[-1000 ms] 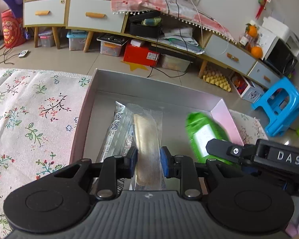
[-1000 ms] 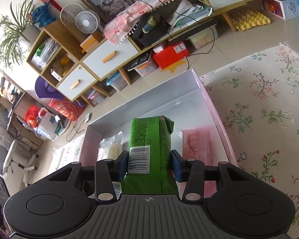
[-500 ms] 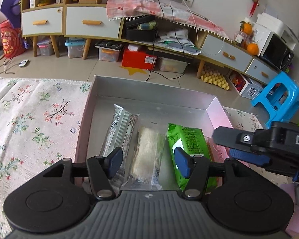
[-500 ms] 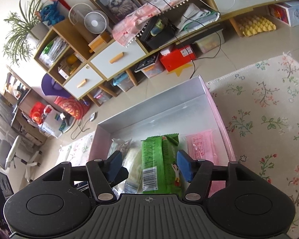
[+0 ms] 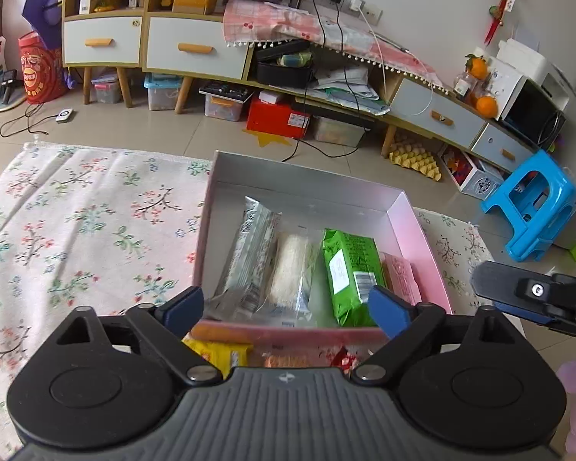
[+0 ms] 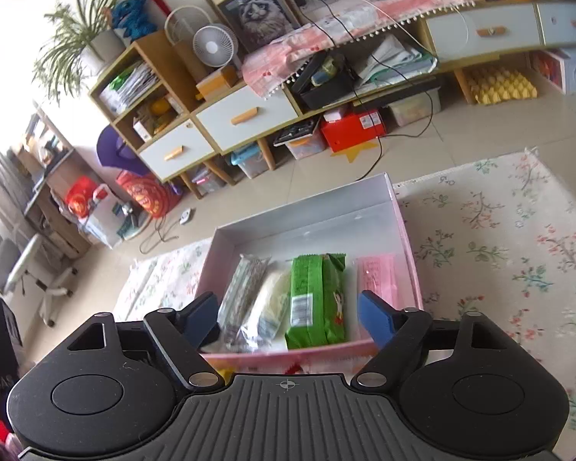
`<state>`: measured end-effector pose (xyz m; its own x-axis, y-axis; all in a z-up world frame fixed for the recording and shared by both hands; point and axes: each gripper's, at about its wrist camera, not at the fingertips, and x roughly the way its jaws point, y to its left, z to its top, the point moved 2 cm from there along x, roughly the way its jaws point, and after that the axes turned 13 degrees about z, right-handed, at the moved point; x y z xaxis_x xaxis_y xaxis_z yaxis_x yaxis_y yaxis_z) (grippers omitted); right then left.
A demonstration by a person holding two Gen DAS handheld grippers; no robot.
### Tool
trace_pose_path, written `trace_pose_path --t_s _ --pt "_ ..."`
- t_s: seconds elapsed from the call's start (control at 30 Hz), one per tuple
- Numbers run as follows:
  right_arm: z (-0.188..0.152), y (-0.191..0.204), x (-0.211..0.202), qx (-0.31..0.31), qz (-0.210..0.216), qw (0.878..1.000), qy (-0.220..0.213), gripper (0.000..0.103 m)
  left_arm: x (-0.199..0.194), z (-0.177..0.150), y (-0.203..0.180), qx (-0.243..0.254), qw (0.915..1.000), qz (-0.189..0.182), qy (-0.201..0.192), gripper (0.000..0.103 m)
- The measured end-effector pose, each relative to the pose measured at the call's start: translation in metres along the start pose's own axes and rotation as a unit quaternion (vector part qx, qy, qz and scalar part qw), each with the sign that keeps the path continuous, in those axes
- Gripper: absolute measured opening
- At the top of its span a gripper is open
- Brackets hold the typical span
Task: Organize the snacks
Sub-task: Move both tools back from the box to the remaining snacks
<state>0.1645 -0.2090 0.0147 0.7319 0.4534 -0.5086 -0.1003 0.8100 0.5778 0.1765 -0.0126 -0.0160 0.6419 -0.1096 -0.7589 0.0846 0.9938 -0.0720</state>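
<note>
Peeking out from under the near wall of the pink box (image 5: 422,238), at six o'clock in the left wrist view, are a yellow wrapper (image 5: 219,351), an orange-brown packet (image 5: 288,361) and a red scrap (image 5: 345,359), each mostly hidden by the gripper body, so what they are cannot be told. The box sits on a floral cloth (image 5: 76,223) over the tabletop, and four snacks lie inside it side by side, lengthwise from six toward twelve o'clock: a grey patterned packet (image 5: 245,257) at the nine o'clock side, a clear-wrapped pale bar (image 5: 288,269) next to it, a green packet (image 5: 351,272) with a barcode, and a pink packet (image 5: 401,278) against the three o'clock wall. Near ends of the grey and clear packets are cut off by the box's front wall. The left gripper (image 5: 286,307) hovers just before the box with its fingers (image 5: 182,305) spread wide and nothing between them. The right gripper (image 6: 288,317) is likewise above the near edge, fingers (image 6: 376,317) wide apart and empty; in the left view only part of it shows, at three o'clock. From the right wrist the same four snacks appear: grey packet (image 6: 244,292), pale bar (image 6: 268,307), green packet (image 6: 316,299), pink packet (image 6: 376,272). Print on all wrappers is too small to read.
</note>
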Motion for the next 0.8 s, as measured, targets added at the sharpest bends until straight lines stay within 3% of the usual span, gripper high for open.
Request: trace_pose_path --t_s 0.13,0.43,0.8 --pt "-0.01 0.008 -0.01 -0.017 -0.006 1.0 0.01 0.093 -0.011 -0.005 0.003 0.004 0.9999 0.011 0.003 0.102" --pt "-0.036 0.017 -0.022 -0.044 -0.024 0.998 0.035 0.094 -0.022 -0.03 0.012 0.021 0.9993 0.027 0.017 0.102" --pt "-0.071 -0.016 -0.018 0.032 -0.083 0.994 0.065 0.094 -0.011 -0.062 0.03 0.024 0.997 0.061 0.042 0.102"
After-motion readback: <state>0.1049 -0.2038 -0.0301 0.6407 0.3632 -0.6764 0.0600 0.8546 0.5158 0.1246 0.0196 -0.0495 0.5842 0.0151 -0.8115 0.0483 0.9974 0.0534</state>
